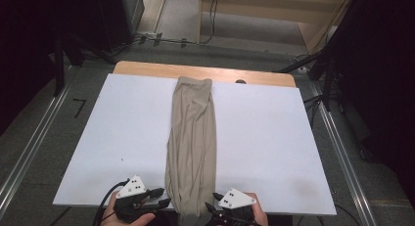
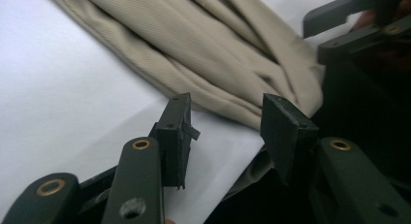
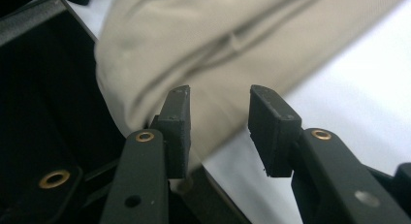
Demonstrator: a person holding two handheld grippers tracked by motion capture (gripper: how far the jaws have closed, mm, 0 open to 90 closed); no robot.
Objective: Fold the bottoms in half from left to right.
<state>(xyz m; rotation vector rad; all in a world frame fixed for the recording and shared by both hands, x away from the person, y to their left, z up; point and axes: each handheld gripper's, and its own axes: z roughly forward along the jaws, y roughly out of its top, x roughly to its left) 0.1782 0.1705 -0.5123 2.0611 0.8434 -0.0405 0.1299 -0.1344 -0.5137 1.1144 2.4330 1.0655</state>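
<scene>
- Cloth point(image 1: 192, 147), beige and folded into a long narrow strip, lies down the middle of the white counter point(image 1: 274, 138), from the far edge to the near edge, where its end hangs slightly over.
- Bare counter lies wide on both sides of the cloth; nothing else rests on it.
- Left gripper point(image 1: 161, 202) sits at the near edge, just left of the cloth's end, held in a hand point(image 1: 115, 214); its jaws stand apart, empty, pointing toward the cloth's side fold.
- Right gripper point(image 1: 211, 206) sits at the near edge, just right of the cloth's end; its jaws are apart, empty, the cloth close ahead.
</scene>
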